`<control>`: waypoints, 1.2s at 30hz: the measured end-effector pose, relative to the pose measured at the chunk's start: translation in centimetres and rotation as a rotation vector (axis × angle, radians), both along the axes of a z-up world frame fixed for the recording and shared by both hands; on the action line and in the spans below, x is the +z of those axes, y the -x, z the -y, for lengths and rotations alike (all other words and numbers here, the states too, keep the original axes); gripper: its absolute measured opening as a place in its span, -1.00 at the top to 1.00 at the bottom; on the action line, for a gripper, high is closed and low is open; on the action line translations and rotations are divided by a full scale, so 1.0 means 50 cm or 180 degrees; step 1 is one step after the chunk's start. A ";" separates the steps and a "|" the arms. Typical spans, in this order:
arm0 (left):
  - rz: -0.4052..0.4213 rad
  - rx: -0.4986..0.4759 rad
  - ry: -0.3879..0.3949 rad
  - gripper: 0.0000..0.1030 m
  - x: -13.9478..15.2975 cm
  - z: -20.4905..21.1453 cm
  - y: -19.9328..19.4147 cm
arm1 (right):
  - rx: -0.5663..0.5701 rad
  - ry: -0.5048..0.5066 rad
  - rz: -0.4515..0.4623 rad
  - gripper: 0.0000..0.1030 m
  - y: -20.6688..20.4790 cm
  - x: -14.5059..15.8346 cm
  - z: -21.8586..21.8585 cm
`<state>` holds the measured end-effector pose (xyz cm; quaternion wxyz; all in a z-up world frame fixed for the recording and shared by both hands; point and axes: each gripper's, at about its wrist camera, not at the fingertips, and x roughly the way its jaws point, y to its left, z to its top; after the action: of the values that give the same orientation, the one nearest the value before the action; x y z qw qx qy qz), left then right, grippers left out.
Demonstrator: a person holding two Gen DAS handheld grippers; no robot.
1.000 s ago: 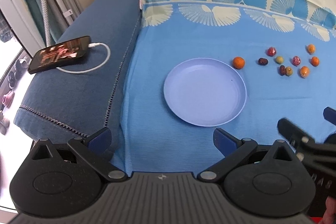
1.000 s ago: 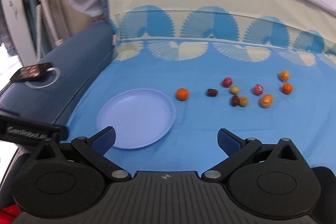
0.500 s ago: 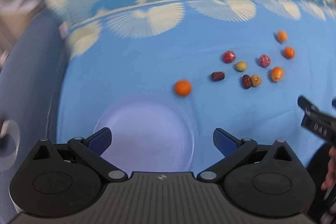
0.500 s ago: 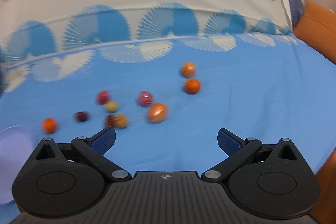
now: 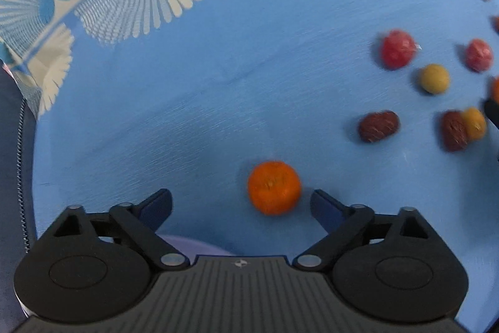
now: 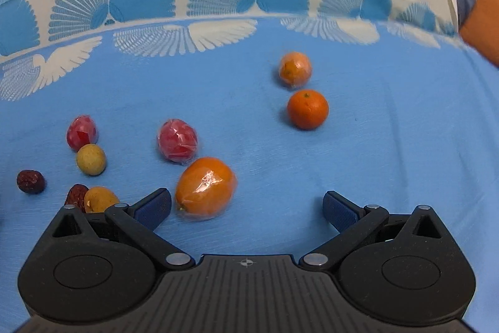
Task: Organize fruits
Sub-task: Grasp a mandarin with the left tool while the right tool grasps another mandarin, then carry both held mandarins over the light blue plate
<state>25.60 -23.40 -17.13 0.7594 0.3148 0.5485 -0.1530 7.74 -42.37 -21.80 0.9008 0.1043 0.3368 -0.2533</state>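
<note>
My left gripper [image 5: 240, 203] is open, and a small orange [image 5: 274, 187] lies on the blue cloth just ahead, between its fingertips and nearer the right one. The lilac plate [image 5: 193, 243] shows only as a sliver under the left gripper. My right gripper [image 6: 247, 205] is open, with a wrapped orange oval fruit [image 6: 205, 188] just inside its left fingertip. Beyond it lie a wrapped red fruit [image 6: 177, 140], an orange [image 6: 307, 109] and a wrapped orange [image 6: 295, 69].
More small fruits lie to the left in the right wrist view: a red one [image 6: 81, 132], a yellow one [image 6: 91, 159] and dark dates [image 6: 30, 181]. A dark blue sofa arm [image 5: 12, 164] runs along the left. An orange cushion [image 6: 482, 21] is at far right.
Both grippers have moved forward and down toward the fruits. The plate has slid out of sight beneath the left gripper, and the phone has left view.
</note>
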 end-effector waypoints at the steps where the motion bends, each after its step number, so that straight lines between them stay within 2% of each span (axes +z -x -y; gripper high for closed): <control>1: -0.0010 0.0020 0.0097 -0.80 0.003 -0.003 -0.007 | -0.0008 0.0019 0.0014 -0.99 -0.002 -0.001 0.000; 2: -0.0010 0.0029 0.0204 -0.43 0.009 -0.006 -0.012 | 0.0003 0.0055 0.0025 -0.98 -0.001 -0.002 -0.003; 3: -0.0054 0.0037 0.0271 0.10 0.013 -0.007 -0.019 | 0.0033 0.0068 0.0051 -0.78 0.002 -0.002 -0.005; 4: -0.0147 0.0059 0.0329 0.30 0.015 -0.007 -0.024 | 0.0079 0.0061 0.0111 -0.53 0.006 0.002 -0.007; 5: -0.0163 0.0072 0.0348 0.29 0.017 -0.008 -0.024 | 0.0141 0.0104 0.0171 0.33 0.009 0.009 -0.011; 7: -0.0110 0.0000 0.0393 0.29 0.026 -0.013 -0.014 | 0.0246 0.0095 0.0200 0.27 0.013 0.017 -0.016; 10: -0.0056 0.0070 0.0501 0.29 0.063 -0.020 0.010 | 0.0052 0.0172 0.0195 0.27 0.031 0.039 -0.004; 12: -0.0029 0.0167 0.0713 0.29 0.116 -0.037 0.039 | -0.0114 0.0236 0.0263 0.27 0.058 0.076 0.003; 15: 0.0015 0.0175 0.1040 0.29 0.205 -0.069 0.099 | -0.0235 0.0147 0.0443 0.27 0.123 0.158 -0.007; 18: 0.0069 0.0155 0.1275 0.29 0.276 -0.110 0.178 | 0.0010 0.0041 0.0575 0.27 0.206 0.237 -0.061; 21: 0.0138 0.0187 0.1306 0.29 0.326 -0.158 0.271 | 0.0317 -0.0113 0.0588 0.27 0.282 0.287 -0.132; 24: 0.0147 0.0257 0.1378 0.29 0.345 -0.210 0.342 | 0.0659 -0.0405 0.0585 0.27 0.350 0.323 -0.206; 28: 0.0175 0.0381 0.1501 0.29 0.356 -0.286 0.413 | 0.1038 -0.0527 0.0549 0.27 0.410 0.366 -0.303; 32: 0.0187 0.0463 0.1569 0.29 0.370 -0.357 0.476 | 0.1388 -0.0234 0.0650 0.27 0.443 0.409 -0.384; 36: 0.0367 0.0529 0.1625 0.29 0.392 -0.417 0.516 | 0.1561 -0.0065 0.0728 0.27 0.465 0.436 -0.433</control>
<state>-0.20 -2.54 2.48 0.8540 0.0752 0.4721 -0.2052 -15.52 -20.73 0.01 0.9664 0.0566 0.2506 -0.0107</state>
